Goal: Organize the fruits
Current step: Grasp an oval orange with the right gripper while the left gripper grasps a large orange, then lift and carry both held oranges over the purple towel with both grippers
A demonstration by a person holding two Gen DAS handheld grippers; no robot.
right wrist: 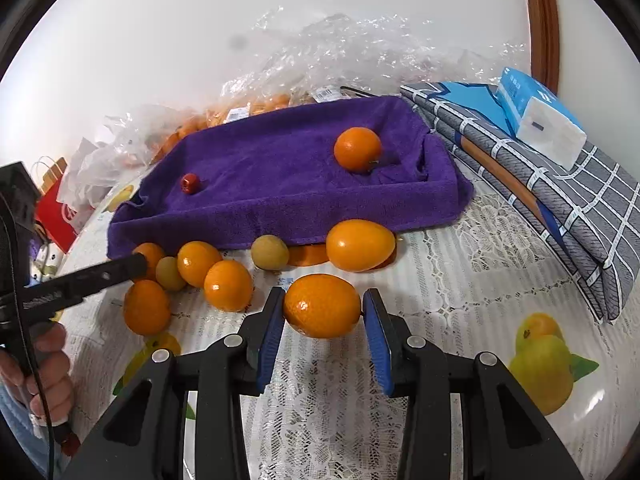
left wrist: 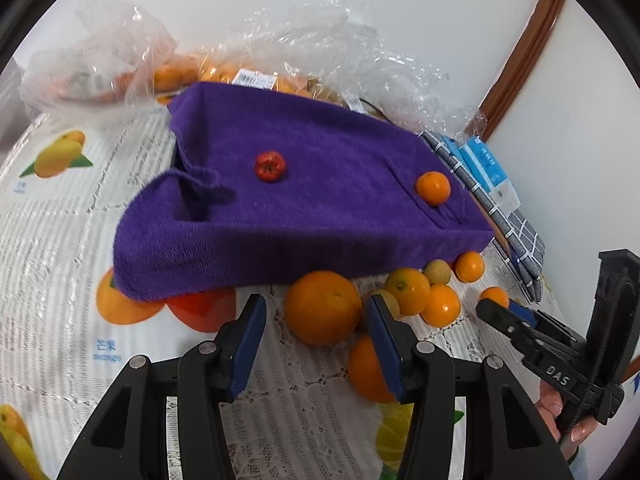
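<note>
We see a purple towel-lined tray (right wrist: 280,184) on a lace tablecloth (right wrist: 460,248) printed with fruit pictures; inside it lie a small red tomato (left wrist: 270,165) toward one end and an orange (right wrist: 357,149) toward the other. Behind the tray stand crumpled clear plastic bags (right wrist: 340,48) holding more orange fruit; beside it lie folded grey checked cloth (right wrist: 568,208) and a blue-and-white tissue pack (right wrist: 540,116).

In front of the tray a loose cluster of fruit crowds the cloth — a large orange (left wrist: 322,307), several small oranges (right wrist: 228,285) and two pale yellowish fruits (right wrist: 269,252) — all near one another, some touching.

The right gripper (right wrist: 323,312) is clenched on one small oval orange (right wrist: 322,305), both blue pads pressing its sides just in front of the tray's near wall; whether the fruit is clear of the cloth we cannot tell.

The left gripper (left wrist: 316,312) stands partly apart with nothing gripped; the large orange sits just beyond its fingertips, another orange (left wrist: 366,368) lies partly hidden behind its right finger. A hand (right wrist: 44,364) holds its handle.
</note>
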